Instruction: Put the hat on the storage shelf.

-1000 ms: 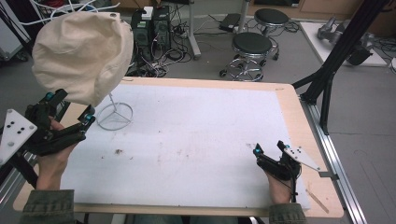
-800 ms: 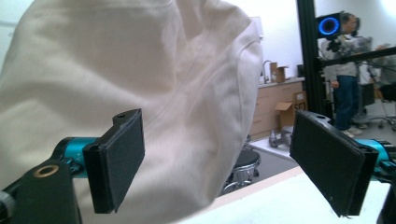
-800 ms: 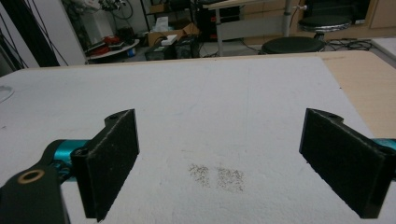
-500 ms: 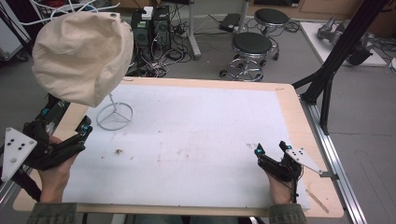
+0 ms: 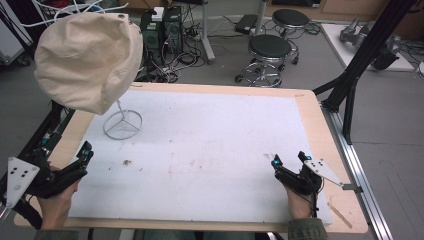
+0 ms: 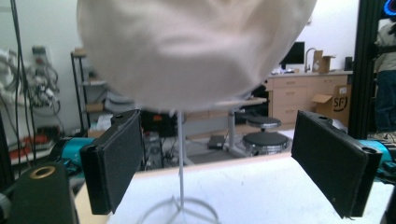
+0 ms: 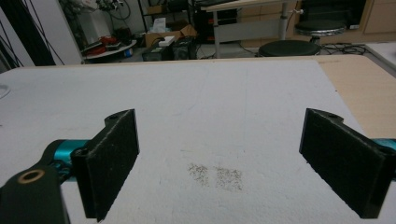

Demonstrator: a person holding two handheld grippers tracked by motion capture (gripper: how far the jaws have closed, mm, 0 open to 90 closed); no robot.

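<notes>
A cream cloth hat (image 5: 87, 60) sits on a thin wire stand (image 5: 122, 125) at the back left of the white mat (image 5: 210, 135). My left gripper (image 5: 65, 151) is near the table's front left corner, open and holding nothing, well short of the stand. In the left gripper view the hat (image 6: 191, 51) hangs above and ahead, and the stand's rod (image 6: 180, 154) rises between my wide-apart pads (image 6: 114, 163). My right gripper (image 5: 288, 160) rests at the front right, open over bare mat. In the right gripper view its pads (image 7: 109, 163) stand wide apart with nothing between them.
A wooden table edge (image 5: 320, 115) frames the mat. Faint dark smudges (image 7: 215, 175) mark the mat in front of the right gripper. Two black stools (image 5: 270, 50) and cabled equipment (image 5: 165, 25) stand behind the table. A black frame post (image 5: 360, 60) rises at the right.
My left gripper has drawn back from the stand toward the table's near left corner, still open. The right gripper has stayed put.
</notes>
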